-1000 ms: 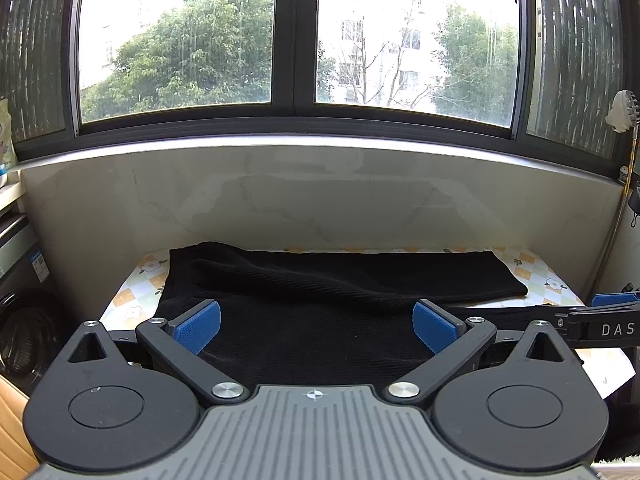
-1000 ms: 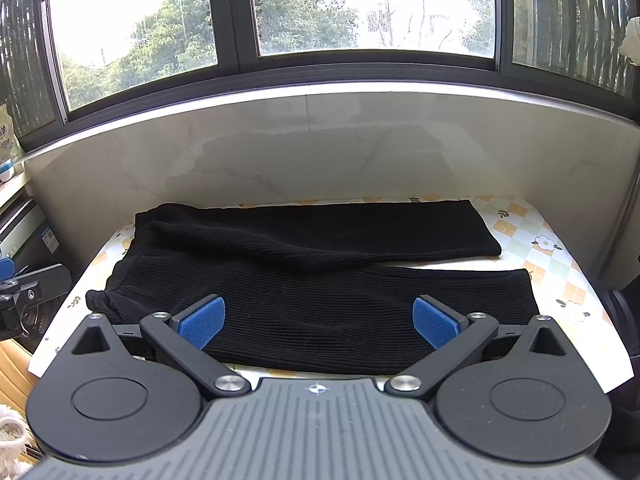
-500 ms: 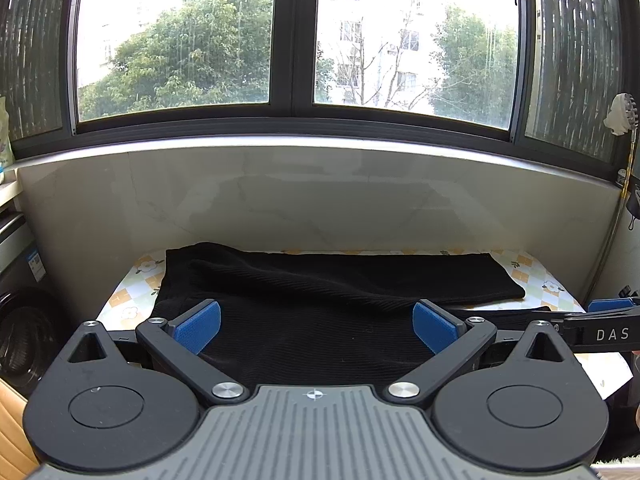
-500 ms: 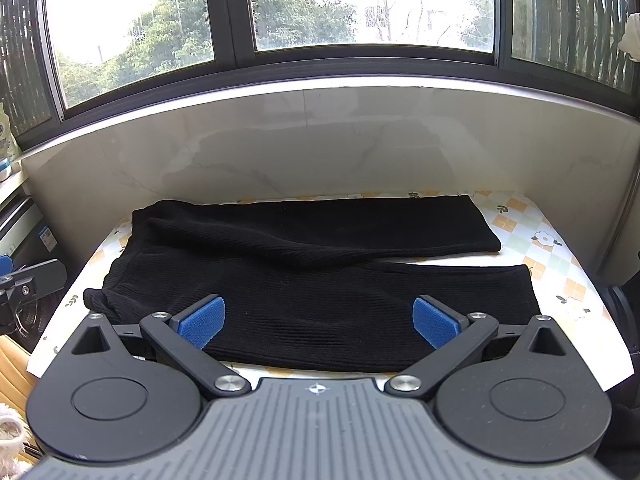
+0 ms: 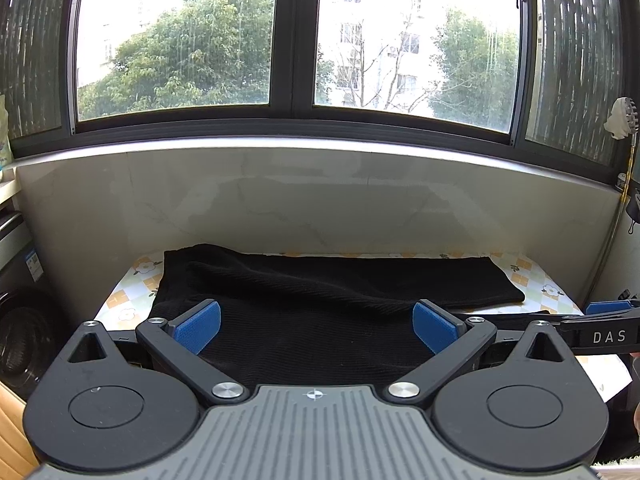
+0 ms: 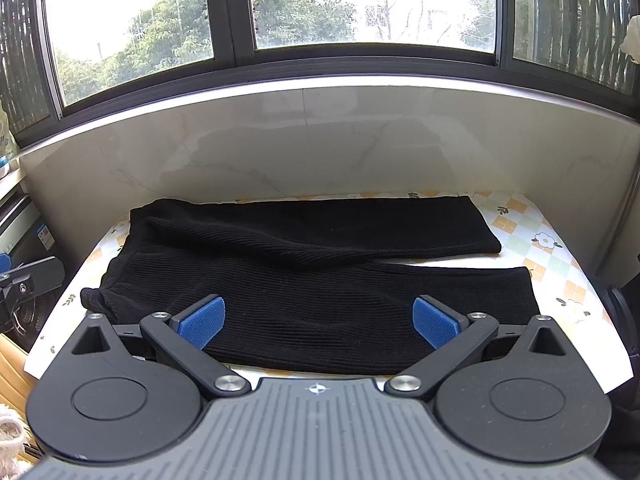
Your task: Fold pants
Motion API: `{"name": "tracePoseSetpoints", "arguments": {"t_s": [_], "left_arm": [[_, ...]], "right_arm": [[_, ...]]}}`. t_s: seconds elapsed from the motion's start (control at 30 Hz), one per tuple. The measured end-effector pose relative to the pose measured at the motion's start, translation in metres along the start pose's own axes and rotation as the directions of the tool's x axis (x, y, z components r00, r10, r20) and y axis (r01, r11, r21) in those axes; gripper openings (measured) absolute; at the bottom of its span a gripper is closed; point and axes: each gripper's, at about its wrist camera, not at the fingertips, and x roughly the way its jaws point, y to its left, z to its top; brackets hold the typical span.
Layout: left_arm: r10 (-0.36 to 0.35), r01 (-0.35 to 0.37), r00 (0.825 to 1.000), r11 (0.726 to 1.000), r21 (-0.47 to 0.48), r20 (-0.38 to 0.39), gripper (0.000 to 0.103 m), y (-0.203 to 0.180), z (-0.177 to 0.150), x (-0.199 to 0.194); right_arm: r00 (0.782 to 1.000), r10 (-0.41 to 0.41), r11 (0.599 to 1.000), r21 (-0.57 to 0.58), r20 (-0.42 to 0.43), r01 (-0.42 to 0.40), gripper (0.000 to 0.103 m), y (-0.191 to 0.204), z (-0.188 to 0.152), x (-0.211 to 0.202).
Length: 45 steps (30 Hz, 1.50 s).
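The black pants (image 6: 304, 280) lie flat on the worktop (image 6: 560, 280), which has a flowery cloth on it and sits under a big window (image 5: 296, 40). The pants run sideways, from left to right. The waist end is on the left and the two leg ends are on the right. One leg lies at the back, near the wall, and the other leg lies at the front, near the person, with a thin strip of cloth showing between them on the right. The pants are not folded yet. The left tool (image 5: 316, 326) is spread wide and holds nothing. It hangs just in front of the waist end, so it is the nearer one for that end. The right tool (image 6: 318, 322) is also spread wide and holds nothing. It hangs over the front edge of the near leg, so it is nearer to the leg ends. A good next move is likely to grab the front edge and bring the near leg back over the far leg.
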Motion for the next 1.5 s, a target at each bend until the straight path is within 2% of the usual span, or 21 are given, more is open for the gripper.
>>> {"name": "tracePoseSetpoints", "arguments": {"t_s": [0.53,0.77,0.9,1.03,1.1,1.2,1.27,1.37,1.5], "left_arm": [[-0.001,0.001,1.000,1.000,-0.012,-0.006,0.103,0.002,0.003,0.002],[0.019,-0.020,1.000,0.999,-0.033,-0.011,0.103,0.002,0.008,0.008],[0.045,-0.046,0.998,0.998,-0.031,-0.042,0.103,0.000,0.013,0.020],[0.067,-0.069,0.996,0.997,-0.031,-0.050,0.103,-0.003,0.021,0.032],[0.085,-0.087,0.996,0.994,-0.058,-0.039,0.103,0.000,0.027,0.038],[0.138,-0.142,0.989,0.985,-0.098,-0.047,0.103,0.006,0.036,0.048],[0.164,-0.172,0.984,0.975,-0.143,-0.062,0.103,0.014,0.041,0.055],[0.165,-0.178,0.984,0.958,-0.223,-0.073,0.103,0.026,0.041,0.059],[0.208,-0.237,0.970,0.927,-0.291,-0.128,0.103,0.037,0.033,0.062]], "right_arm": [[1.000,-0.002,1.000,-0.003,-0.003,0.002,0.102,-0.001,0.001,0.002],[1.000,0.004,1.000,0.000,-0.015,-0.004,0.102,-0.010,0.007,0.011],[1.000,0.005,1.000,0.000,-0.025,-0.005,0.103,-0.023,0.014,0.021],[1.000,0.012,1.000,0.003,-0.002,-0.012,0.103,-0.045,0.028,0.033],[1.000,-0.005,0.999,0.047,0.011,0.004,0.103,-0.063,0.037,0.042],[1.000,0.022,0.993,0.114,0.022,-0.024,0.103,-0.097,0.050,0.057],[0.997,0.028,0.985,0.166,0.071,-0.040,0.103,-0.119,0.053,0.064],[0.988,0.037,0.966,0.247,0.151,-0.073,0.103,-0.150,0.054,0.075],[0.991,0.088,0.962,0.250,0.096,-0.110,0.103,-0.172,0.053,0.095]]}}
